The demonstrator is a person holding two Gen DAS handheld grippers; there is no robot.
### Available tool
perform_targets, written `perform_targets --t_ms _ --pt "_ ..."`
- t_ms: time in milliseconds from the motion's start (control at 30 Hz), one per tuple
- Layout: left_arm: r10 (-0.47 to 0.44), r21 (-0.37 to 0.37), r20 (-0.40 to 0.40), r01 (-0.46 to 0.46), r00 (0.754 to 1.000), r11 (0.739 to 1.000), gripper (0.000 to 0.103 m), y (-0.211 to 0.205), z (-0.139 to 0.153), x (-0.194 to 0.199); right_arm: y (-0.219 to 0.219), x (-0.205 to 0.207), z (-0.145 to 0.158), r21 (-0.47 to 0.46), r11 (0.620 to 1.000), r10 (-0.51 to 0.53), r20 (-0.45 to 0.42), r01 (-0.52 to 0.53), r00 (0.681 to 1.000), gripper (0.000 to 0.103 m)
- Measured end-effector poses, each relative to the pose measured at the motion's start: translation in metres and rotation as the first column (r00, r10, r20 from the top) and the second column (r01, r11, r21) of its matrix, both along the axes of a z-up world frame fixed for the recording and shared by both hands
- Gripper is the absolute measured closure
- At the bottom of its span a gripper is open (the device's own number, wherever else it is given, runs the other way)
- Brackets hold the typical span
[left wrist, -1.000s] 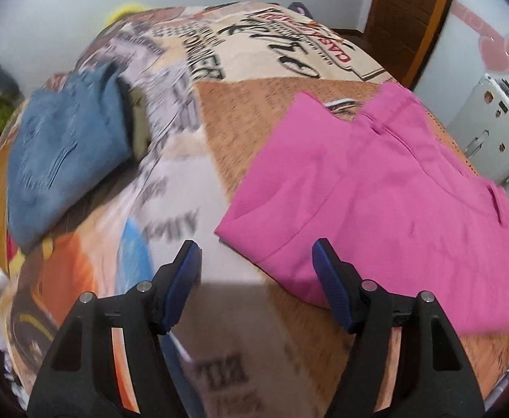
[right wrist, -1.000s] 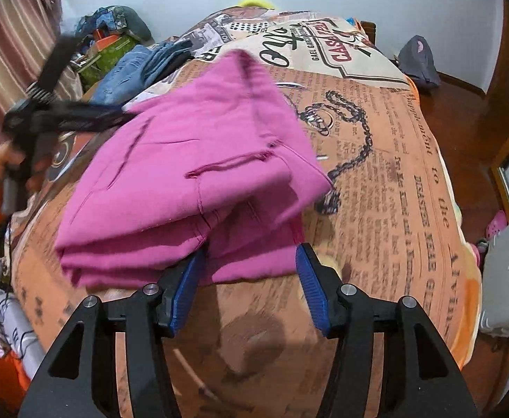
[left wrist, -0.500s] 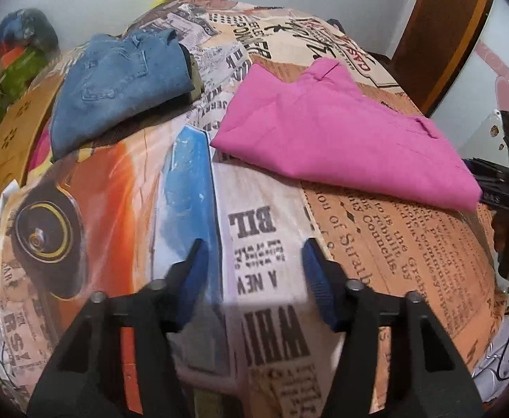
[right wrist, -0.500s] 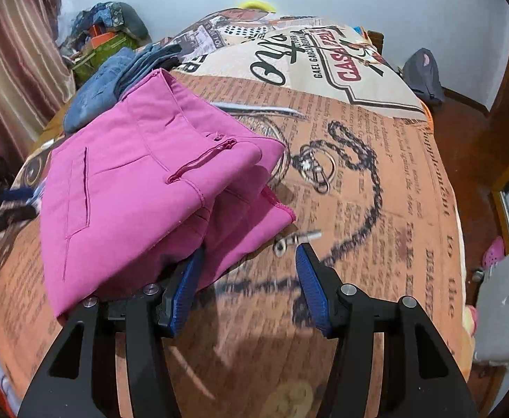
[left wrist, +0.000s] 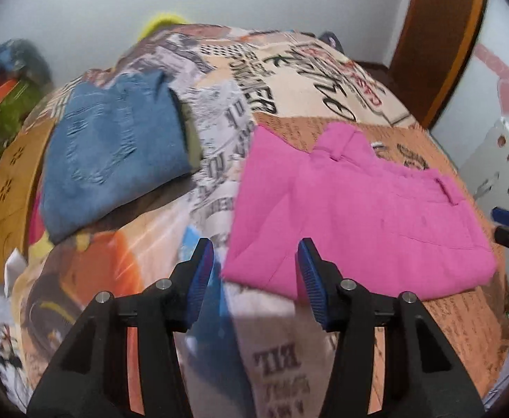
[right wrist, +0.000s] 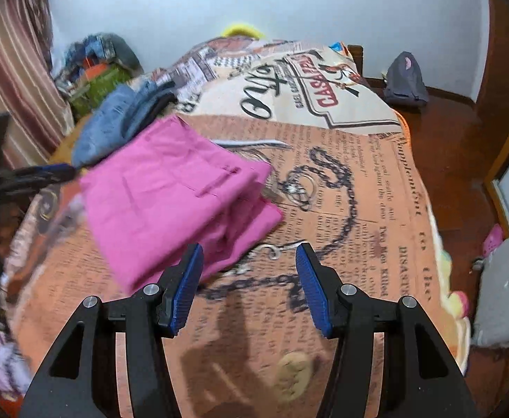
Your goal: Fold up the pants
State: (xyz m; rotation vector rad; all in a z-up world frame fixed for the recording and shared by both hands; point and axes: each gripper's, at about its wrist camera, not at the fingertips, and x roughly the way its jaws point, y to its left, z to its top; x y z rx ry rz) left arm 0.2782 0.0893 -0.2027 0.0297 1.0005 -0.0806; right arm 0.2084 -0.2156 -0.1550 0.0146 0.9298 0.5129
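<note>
Both grippers, left gripper and right gripper, hang apart and empty above the bed; folded pink pants lie mid-frame.

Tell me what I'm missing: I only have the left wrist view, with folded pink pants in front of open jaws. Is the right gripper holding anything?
Observer: No. In the right wrist view the right gripper is open with nothing between its pads; the pink pants lie on the bedspread beyond its left finger.
Operator: Do the folded layers line up at the far side?
Observer: Not quite. From the right wrist view the lower layers stick out past the top layer at the right edge.
Operator: Anything on the floor beside the bed?
Observer: A grey backpack sits on the wooden floor against the wall.
</note>
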Motion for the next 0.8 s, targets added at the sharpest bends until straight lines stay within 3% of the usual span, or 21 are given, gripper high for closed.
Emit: perform_targets --t_ms 100,300,467,800 --pt "-0.022 0.061 -0.051 0.025 0.998 0.998 0.052 -0.010 -0.020 0.011 0.013 -0.008 0.005 0.045 0.999 0.022 0.000 -0.022 1.000 0.051" --pt "-0.018 0.010 -0.052 0.018 0.999 1.000 0.054 0.002 -0.030 0.000 0.049 -0.006 -0.015 0.029 0.995 0.091 -0.032 -0.091 0.995 0.052" --pt "-0.023 0.010 -0.055 0.024 0.998 1.000 0.057 0.000 -0.030 -0.018 0.046 0.015 -0.031 0.030 0.995 0.096 -0.070 -0.094 0.993 0.051" --pt "0.010 -0.055 -0.084 -0.015 0.996 0.998 0.064 0.000 -0.018 -0.038 0.050 0.051 -0.037 -0.106 0.989 0.097 -0.022 -0.099 0.995 0.051"
